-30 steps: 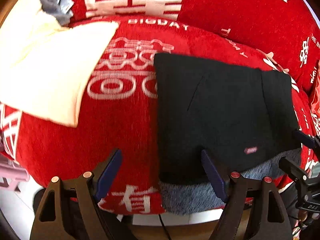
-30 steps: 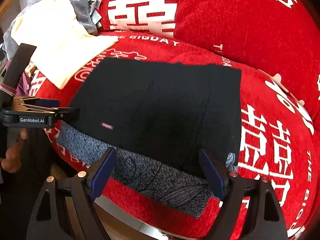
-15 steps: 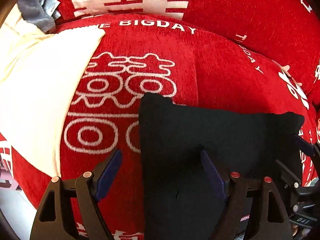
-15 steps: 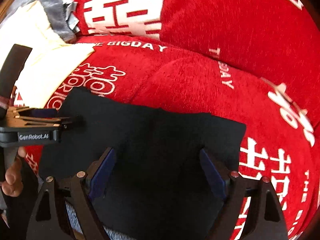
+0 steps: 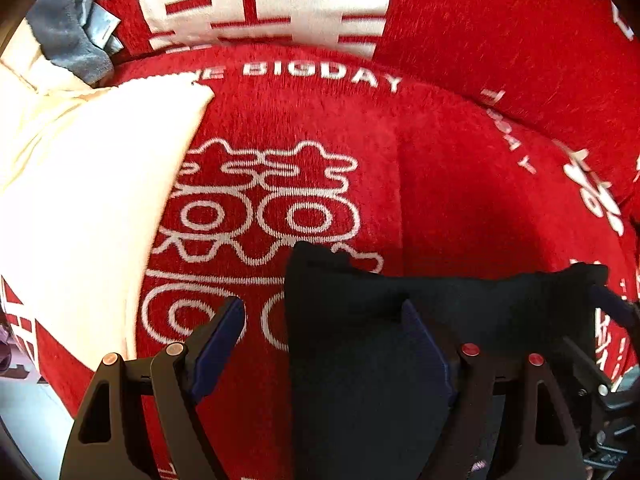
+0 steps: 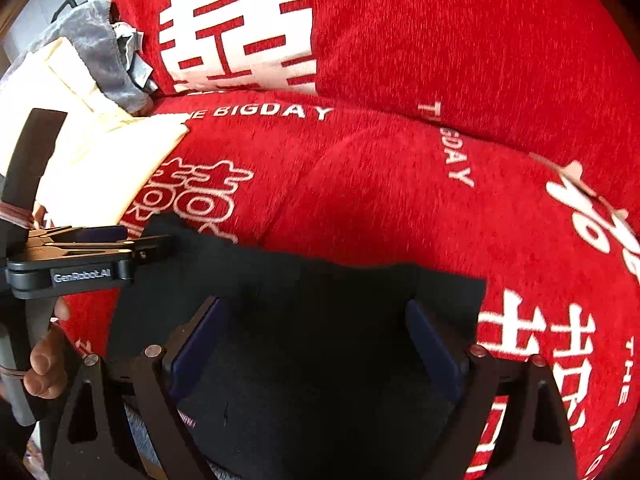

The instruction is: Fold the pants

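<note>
The black pants (image 6: pixel 304 320), already folded, are lying on the red sofa (image 6: pixel 400 184) toward 6 o'clock, straddled by the spread-open left gripper (image 5: pixel 322 338) and right gripper (image 6: pixel 316 338), so a closing pinch is judged next.

The seating surface is a sofa covered in a red cover (image 5: pixel 460 184) of plush fabric, printed with large white Chinese characters and the words "THE BIGDAY". A back cushion (image 6: pixel 440 40) in the same red fabric stands behind the seat. At the left end of the seat lies a cream cloth (image 5: pixel 80 200), with a grey cloth (image 5: pixel 68 40) behind it against the back cushion. Beyond the sofa, at upper left in the right wrist view, a pale wall (image 6: pixel 48 4) shows. Lighting is bright and even.
</note>
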A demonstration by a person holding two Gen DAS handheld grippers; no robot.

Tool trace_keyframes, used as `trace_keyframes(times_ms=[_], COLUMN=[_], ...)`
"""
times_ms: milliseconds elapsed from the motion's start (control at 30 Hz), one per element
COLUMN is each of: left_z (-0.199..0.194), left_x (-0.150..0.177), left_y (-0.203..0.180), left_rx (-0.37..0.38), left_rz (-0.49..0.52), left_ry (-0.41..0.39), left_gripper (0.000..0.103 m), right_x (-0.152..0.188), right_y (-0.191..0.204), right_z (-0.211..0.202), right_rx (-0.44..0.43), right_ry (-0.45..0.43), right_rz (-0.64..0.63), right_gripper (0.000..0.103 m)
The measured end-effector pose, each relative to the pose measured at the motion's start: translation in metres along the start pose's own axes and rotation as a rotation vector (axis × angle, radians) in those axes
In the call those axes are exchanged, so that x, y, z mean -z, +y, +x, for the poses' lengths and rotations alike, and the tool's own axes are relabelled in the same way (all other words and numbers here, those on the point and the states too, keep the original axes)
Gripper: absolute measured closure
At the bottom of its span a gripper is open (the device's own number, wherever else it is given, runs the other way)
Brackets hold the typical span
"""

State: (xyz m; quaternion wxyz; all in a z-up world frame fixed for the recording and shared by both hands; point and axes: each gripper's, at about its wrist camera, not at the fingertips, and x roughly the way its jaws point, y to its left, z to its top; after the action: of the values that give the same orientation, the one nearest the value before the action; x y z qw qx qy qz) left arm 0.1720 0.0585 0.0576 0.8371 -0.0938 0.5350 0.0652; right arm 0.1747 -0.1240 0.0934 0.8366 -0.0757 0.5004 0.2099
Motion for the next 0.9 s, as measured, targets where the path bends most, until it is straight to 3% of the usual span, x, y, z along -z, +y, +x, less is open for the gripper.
trace_keyframes(times_ms=[100, 167, 300, 500, 900], left_z=[0.018, 0.021, 0.016, -0.008, -0.017], left_x=[0.001, 0.002, 0.003, 0.020, 0.064], left_y=[-0.001, -0.003, -0.005, -0.012, -0.023], left_rx=[-0.006, -0.027, -0.041, -0.046, -0.071], left_rz=[-0.011, -0.013, 0.000, 0.039, 0.095], left_ry=[0.039, 0.031, 0.026, -0.030, -0.056], left_gripper=[0.019, 0.013, 0.013, 0.013, 0.013], right_x=[-0.002, 0.000, 0.002, 0.008, 0.056], right_y=[-0.001, -0.003, 0.004, 0.013, 0.027], right_z=[0.015, 0.026, 0.029, 0.007, -0.008], right_rx=[-0.001, 0.013, 0.054, 0.071, 0.112], right_ry=[0.037, 0.067, 0.073, 0.011, 0.008], right_rz=[-0.008, -0.009, -0.059, -0.062, -0.102], right_gripper=[0.005, 0.005, 0.003, 0.003, 0.003])
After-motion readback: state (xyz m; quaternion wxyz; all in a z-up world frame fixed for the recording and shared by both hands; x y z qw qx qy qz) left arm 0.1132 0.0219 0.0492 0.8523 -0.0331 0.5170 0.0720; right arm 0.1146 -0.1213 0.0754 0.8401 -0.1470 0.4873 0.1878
